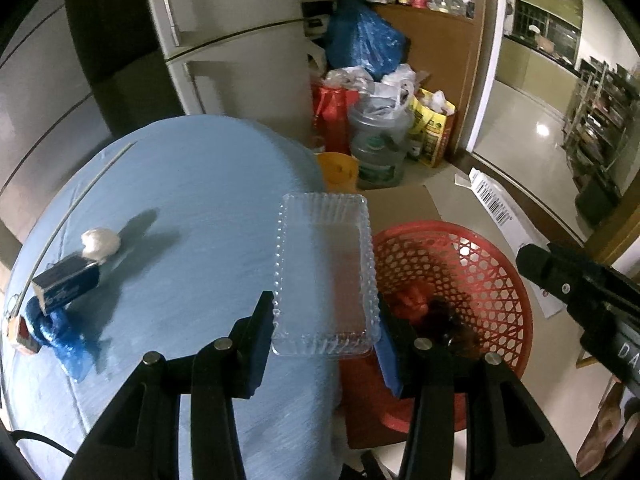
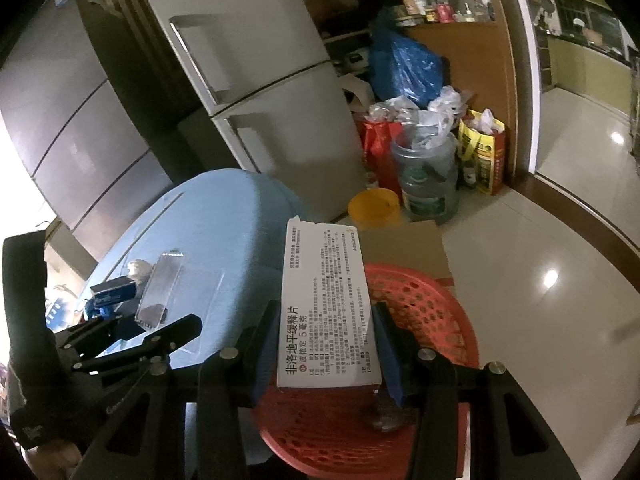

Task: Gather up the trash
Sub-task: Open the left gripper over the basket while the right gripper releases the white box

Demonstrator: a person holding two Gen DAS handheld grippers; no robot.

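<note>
My left gripper (image 1: 326, 336) is shut on a clear plastic tray (image 1: 326, 272), held above the right edge of the blue table (image 1: 192, 200), beside the red basket (image 1: 480, 280). My right gripper (image 2: 326, 344) is shut on a white medicine box (image 2: 326, 308) and holds it over the red basket (image 2: 420, 312). On the table's left lie a white paper wad (image 1: 100, 242), a dark blue box (image 1: 66, 286) and a blue plastic wrapper (image 1: 60, 332). The basket holds some red and dark trash (image 1: 432, 312). The left gripper with the tray (image 2: 160, 288) also shows in the right wrist view.
A small red and white box (image 1: 22, 334) sits at the table's left edge. Behind the table stand a fridge (image 1: 232, 40), a water jug (image 1: 380, 148), an orange bucket (image 1: 338, 168), and bags. Cardboard (image 1: 400, 204) lies on the tiled floor under the basket.
</note>
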